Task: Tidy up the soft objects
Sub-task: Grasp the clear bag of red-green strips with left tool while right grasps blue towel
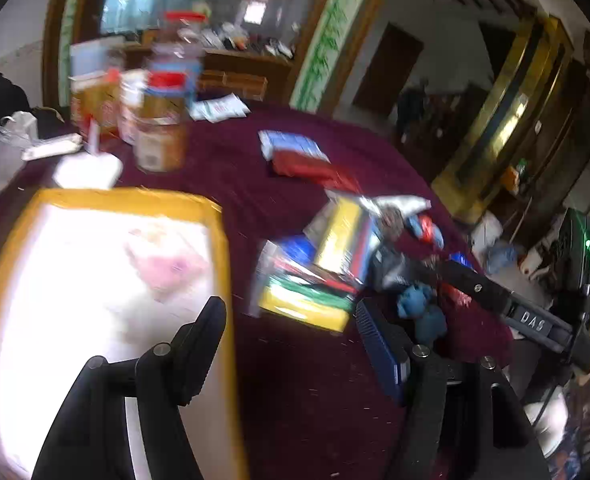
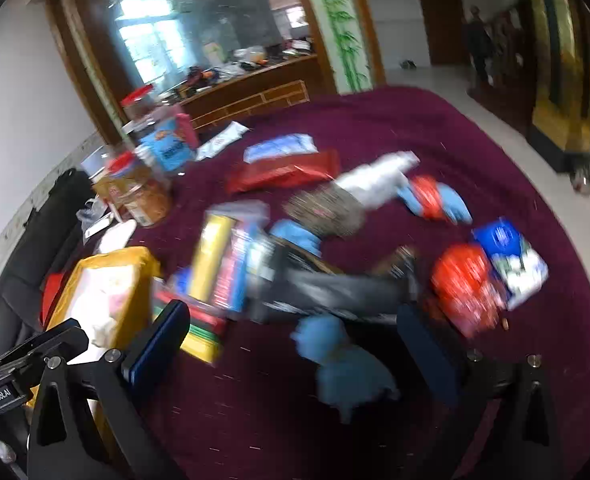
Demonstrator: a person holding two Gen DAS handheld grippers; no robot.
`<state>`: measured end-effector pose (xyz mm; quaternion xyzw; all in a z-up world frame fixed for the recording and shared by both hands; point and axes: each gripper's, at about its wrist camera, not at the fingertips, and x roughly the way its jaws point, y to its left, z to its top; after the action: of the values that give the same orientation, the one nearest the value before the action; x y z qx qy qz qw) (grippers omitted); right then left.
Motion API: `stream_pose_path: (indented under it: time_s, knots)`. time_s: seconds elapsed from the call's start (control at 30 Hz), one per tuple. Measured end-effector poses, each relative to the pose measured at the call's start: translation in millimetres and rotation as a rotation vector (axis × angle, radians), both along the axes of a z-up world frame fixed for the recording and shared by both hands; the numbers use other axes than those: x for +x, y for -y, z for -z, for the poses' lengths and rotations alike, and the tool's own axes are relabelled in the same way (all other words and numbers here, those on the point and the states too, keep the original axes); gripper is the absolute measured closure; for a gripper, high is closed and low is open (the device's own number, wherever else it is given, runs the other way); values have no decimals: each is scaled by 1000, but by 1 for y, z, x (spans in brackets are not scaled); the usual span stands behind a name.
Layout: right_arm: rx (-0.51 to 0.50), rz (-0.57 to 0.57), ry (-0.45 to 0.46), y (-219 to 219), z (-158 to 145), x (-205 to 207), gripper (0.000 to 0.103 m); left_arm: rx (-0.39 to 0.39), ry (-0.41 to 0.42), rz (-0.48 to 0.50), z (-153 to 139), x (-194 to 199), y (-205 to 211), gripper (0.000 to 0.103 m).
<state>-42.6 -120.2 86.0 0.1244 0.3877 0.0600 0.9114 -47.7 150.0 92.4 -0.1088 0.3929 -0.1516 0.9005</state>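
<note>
Over the maroon table (image 2: 375,128): left tool (image 1: 291,332) apart, empty, beside yellow-rimmed box (image 1: 219,240); right tool (image 2: 295,332) wide apart above blue plush (image 2: 347,364); frames blurred.

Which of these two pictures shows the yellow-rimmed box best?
The left wrist view: the yellow-rimmed box fills its lower left, white inside with something pink, though blurred. The right wrist view shows the box smaller, at the left edge, partly behind gripper parts.

Heavily motion-blurred throughout, lit by daylight from the rear window (image 2: 151,40), overexposed on the white tray (image 1: 107,280), strongly barrel-distorted with dark vignetted corners.
</note>
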Motion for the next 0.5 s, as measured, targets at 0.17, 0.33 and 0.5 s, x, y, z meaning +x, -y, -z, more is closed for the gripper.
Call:
stream_pose_path:
  time_s: [0.17,0.33,0.5]
  knots:
    - [46,45,0,31,33,0,0,30,-99,-37,20,21,39,32]
    - [110,50,24,46,36,1,0,146,-155,-212,42,47,62,21]
    - [118,22,3,43,38,2,0,332,-148,-314,64,62,85,20]
